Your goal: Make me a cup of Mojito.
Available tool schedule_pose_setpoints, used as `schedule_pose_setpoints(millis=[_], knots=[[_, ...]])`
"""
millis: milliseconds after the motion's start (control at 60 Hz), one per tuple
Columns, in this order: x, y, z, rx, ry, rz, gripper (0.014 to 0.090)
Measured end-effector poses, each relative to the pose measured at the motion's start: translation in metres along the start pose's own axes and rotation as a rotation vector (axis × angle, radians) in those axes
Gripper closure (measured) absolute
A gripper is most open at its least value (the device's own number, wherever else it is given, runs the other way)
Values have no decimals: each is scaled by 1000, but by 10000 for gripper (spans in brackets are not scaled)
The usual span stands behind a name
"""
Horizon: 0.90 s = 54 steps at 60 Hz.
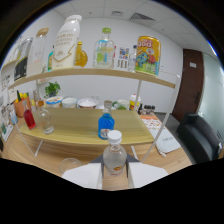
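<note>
Between my gripper (115, 172) fingers sits a small clear bottle (114, 152) w/ white cap, both pads pressed on its sides so it stays up for pouring. Blue bottle (106, 125) waits just ahead, empty glass (46, 121) beyond.

One clear bottle with a white cap (114, 152) stands between the fingers of the tool (115, 175), and one blue-filled bottle (105, 125) stands beyond it on the tabletop (80, 131). The tabletop also carries one red-filled glass (29, 117), one clear glass (45, 121), two white bowls (78, 102) and one potted plant (52, 89). The upper shelf (125, 74) holds about five tall bottles (67, 41) and one yellow carton (148, 55), though its crowded far end cannot be counted surely.
</note>
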Motion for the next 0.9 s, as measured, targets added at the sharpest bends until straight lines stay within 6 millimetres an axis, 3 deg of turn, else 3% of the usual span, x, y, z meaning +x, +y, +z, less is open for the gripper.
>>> schedule_pose_setpoints(millis=[117, 283, 500, 900], knots=[[11, 12, 4, -7, 58, -211, 712], [13, 8, 10, 33, 147, -680, 713], [2, -6, 15, 81, 238, -1193, 714], [-24, -29, 15, 124, 363, -1853, 712]])
